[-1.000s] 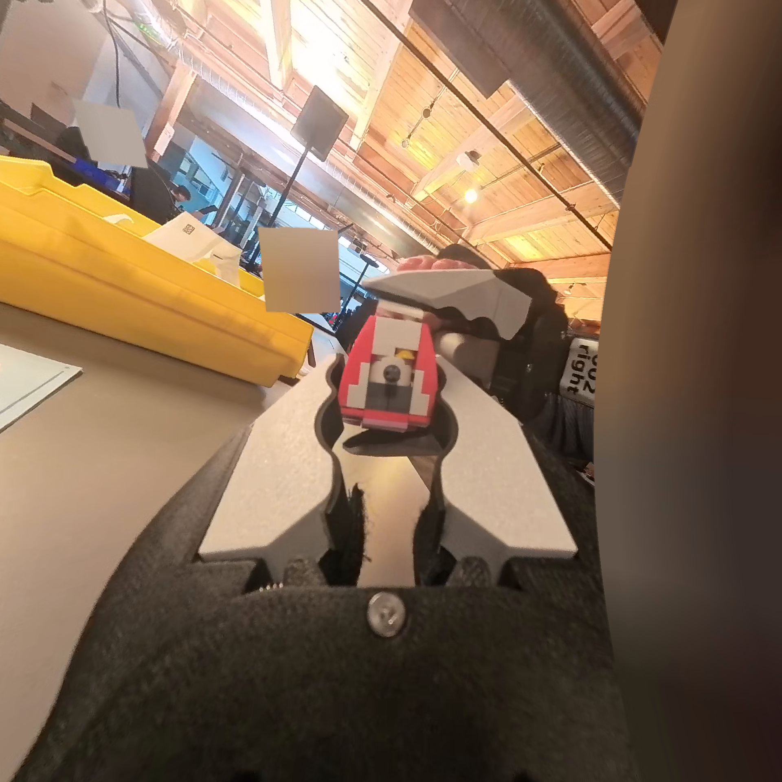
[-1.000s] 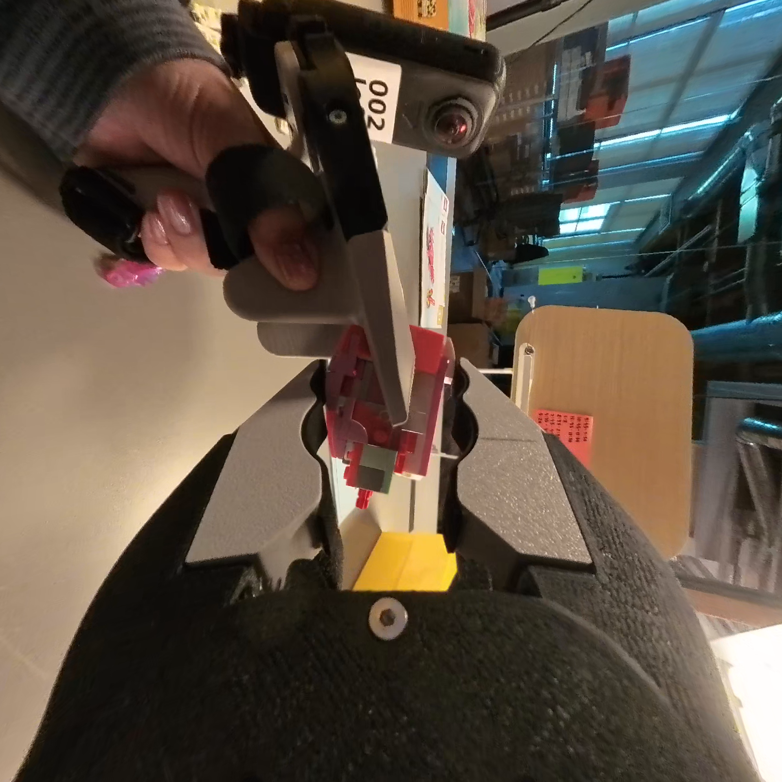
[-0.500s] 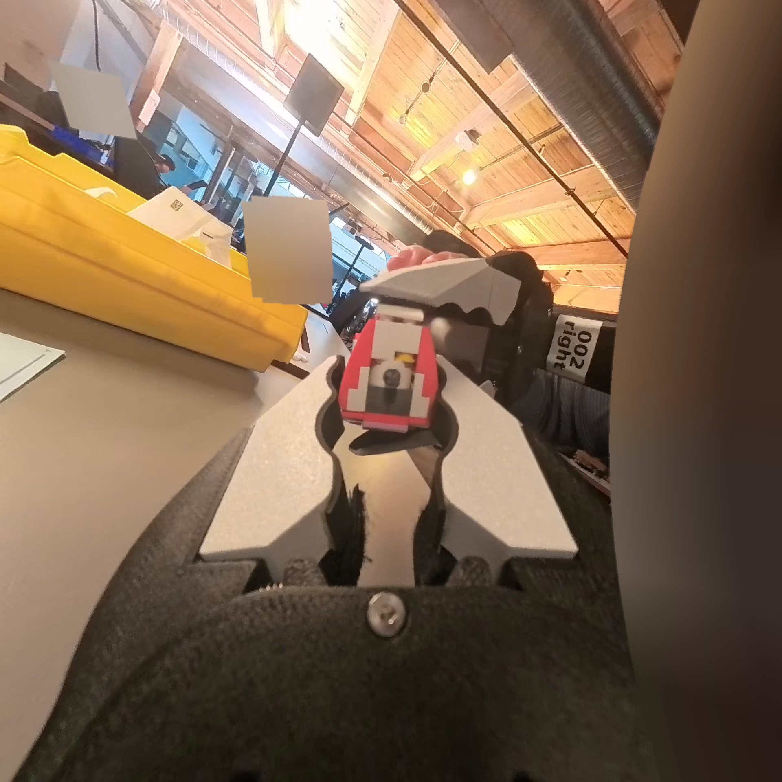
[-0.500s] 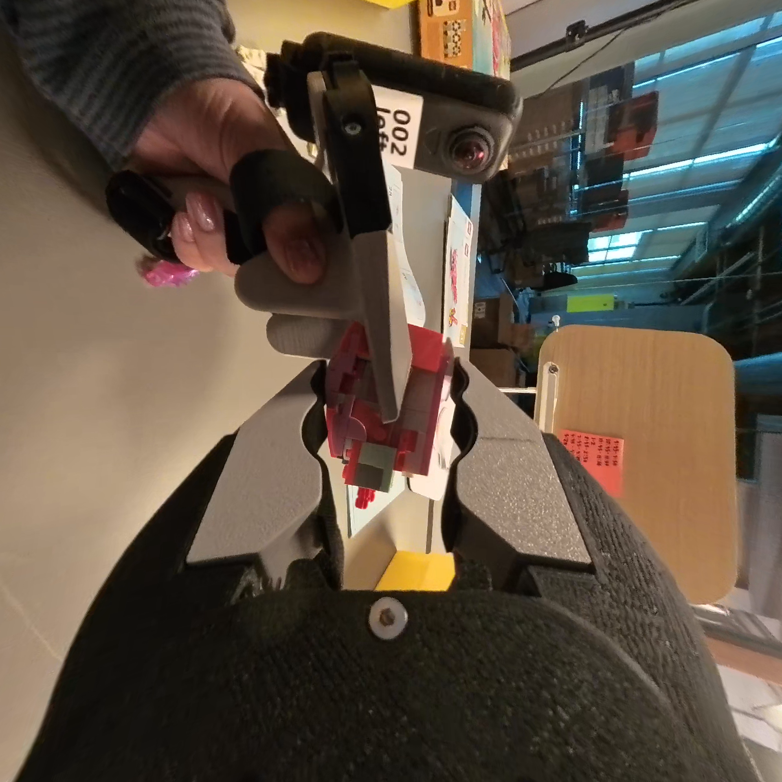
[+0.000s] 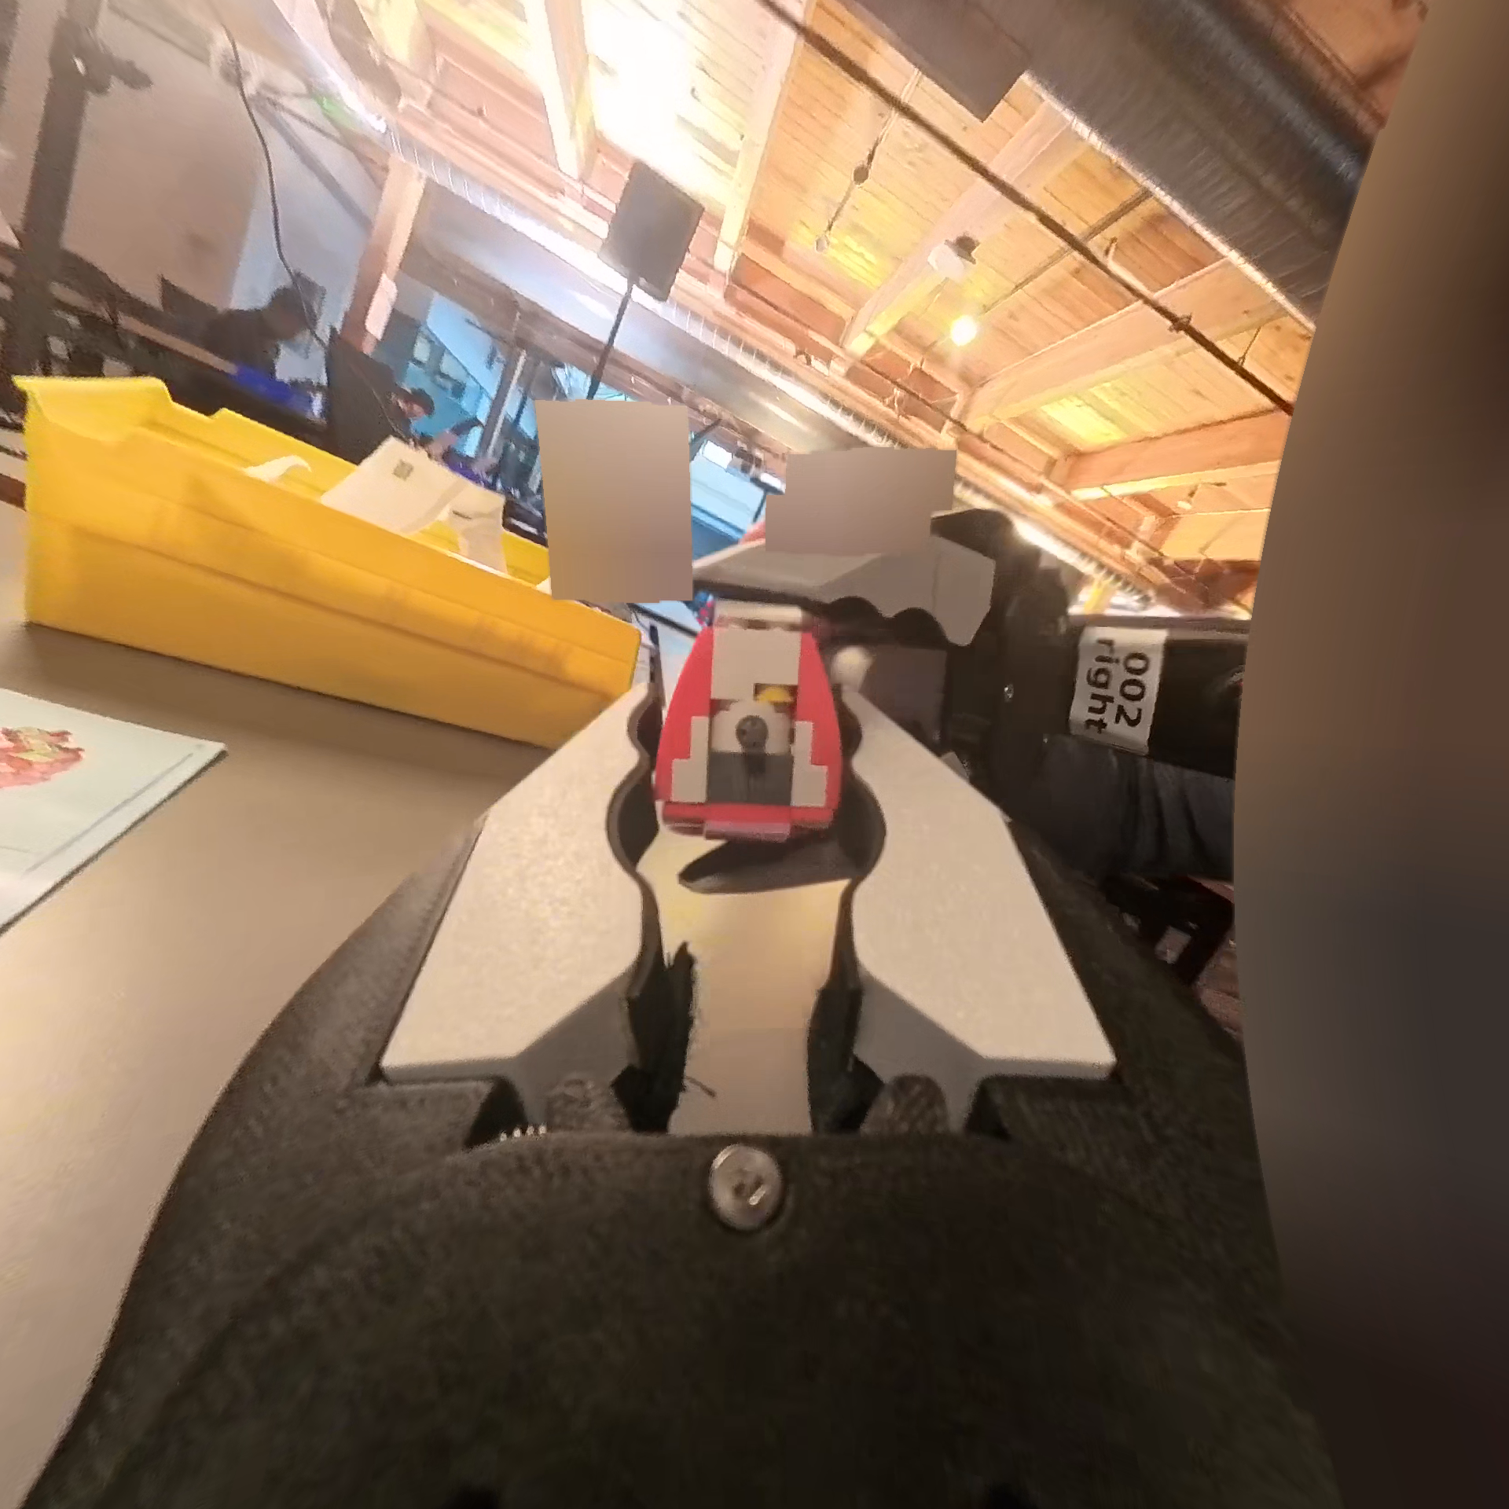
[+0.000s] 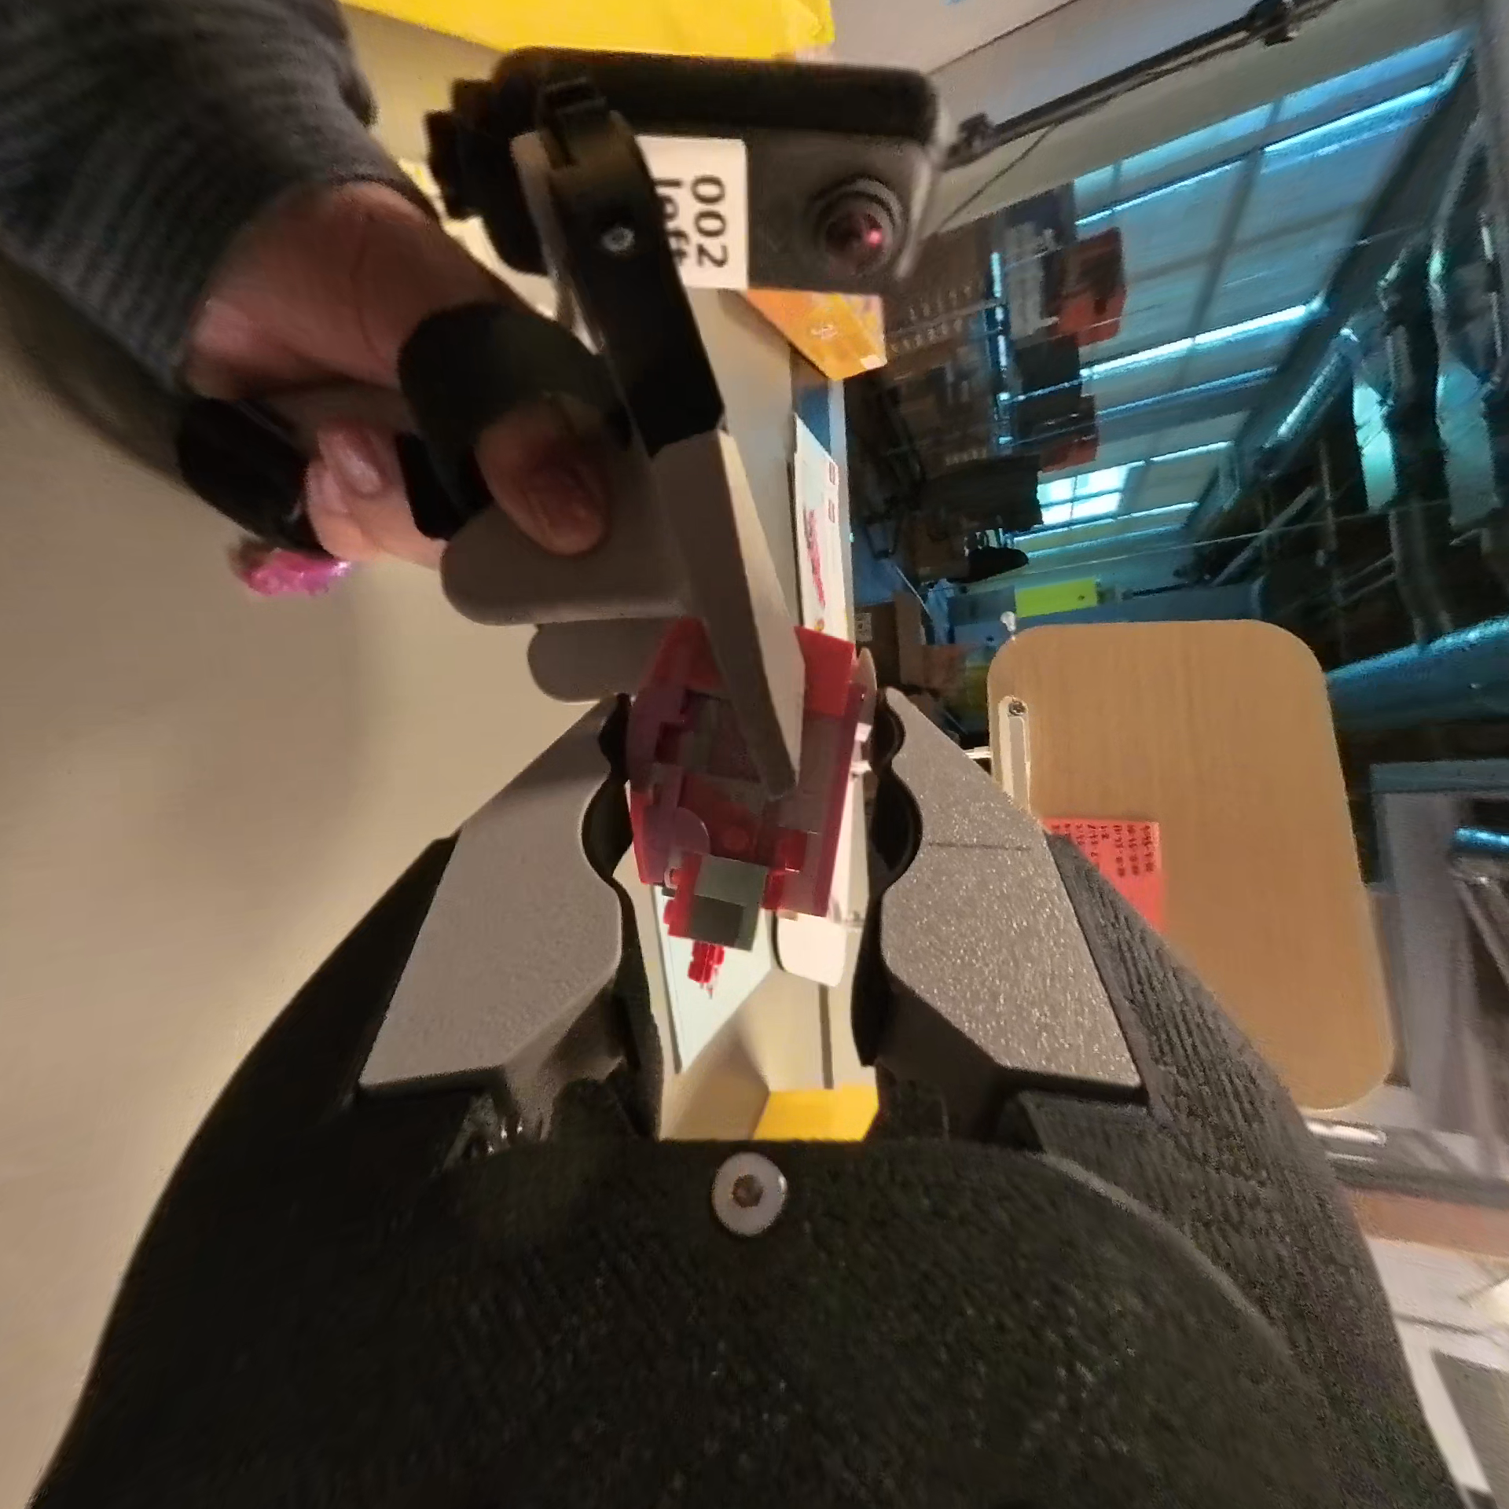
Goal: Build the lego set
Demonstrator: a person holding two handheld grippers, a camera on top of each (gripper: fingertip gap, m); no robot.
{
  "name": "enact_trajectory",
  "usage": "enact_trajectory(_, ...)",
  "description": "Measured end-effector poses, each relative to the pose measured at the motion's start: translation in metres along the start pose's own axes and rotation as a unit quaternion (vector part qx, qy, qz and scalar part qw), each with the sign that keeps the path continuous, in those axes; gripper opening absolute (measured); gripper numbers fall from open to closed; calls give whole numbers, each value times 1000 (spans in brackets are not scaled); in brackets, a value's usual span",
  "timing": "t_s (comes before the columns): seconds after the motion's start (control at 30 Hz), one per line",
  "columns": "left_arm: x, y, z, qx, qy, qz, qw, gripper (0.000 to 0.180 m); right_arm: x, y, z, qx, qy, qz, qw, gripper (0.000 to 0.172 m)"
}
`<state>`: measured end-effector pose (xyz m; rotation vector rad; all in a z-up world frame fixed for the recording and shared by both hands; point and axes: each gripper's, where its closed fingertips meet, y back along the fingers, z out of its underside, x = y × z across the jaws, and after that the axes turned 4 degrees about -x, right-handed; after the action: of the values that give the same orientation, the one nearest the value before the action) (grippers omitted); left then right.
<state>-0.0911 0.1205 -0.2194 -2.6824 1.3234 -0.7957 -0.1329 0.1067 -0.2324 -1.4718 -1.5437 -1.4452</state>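
A small red and grey brick model (image 5: 694, 727) is held between both grippers above the beige table (image 5: 245, 898). My left gripper (image 5: 747, 735) is shut on its sides. In the left wrist view, the right gripper's grey fingers (image 5: 857, 571) close on the model from above and below. In the right wrist view my right gripper (image 6: 747, 751) is shut on the same model (image 6: 710, 825). There the left gripper's finger (image 6: 751, 669) lies across the model, held by a hand (image 6: 343, 310) in a grey sleeve.
A yellow bin (image 5: 286, 588) holding white papers stands at the back left. A printed sheet (image 5: 82, 784) lies on the table at the left. A pale wooden board (image 6: 1184, 816) stands at the right. A pink object (image 6: 286, 571) lies on the table behind the hand. The tips of both grippers are at nearly the same place.
Both grippers have shifted and turned a little together, so the background has slid. The model stays in both grasps, in the same place between the fingers.
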Motion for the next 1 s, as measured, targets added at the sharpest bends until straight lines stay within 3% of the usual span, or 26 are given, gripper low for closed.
enact_trajectory(0.2,4,0,-4,11,-13,1,1000,38,3,3,-3,17,-16,25,999,57)
enact_trajectory(0.37,-1,1,2,-14,-85,-65,994,37,-1,1,1,-22,97,44,994,56)
enact_trajectory(0.53,-6,-3,15,-64,-104,-89,988,37,-11,3,9,-37,144,6,989,56)
enact_trajectory(0.63,-6,-6,18,-76,-98,-86,989,37,-14,6,10,-32,112,-14,993,56)
enact_trajectory(0.77,-1,-7,13,-52,-71,-59,994,38,-11,7,8,-1,8,1,1000,56)
enact_trajectory(0.87,8,-3,-1,-5,-114,-68,991,62,-1,10,8,15,-47,52,997,56)
enact_trajectory(1.0,11,1,-6,14,-165,-99,981,40,6,17,7,26,-63,101,992,57)
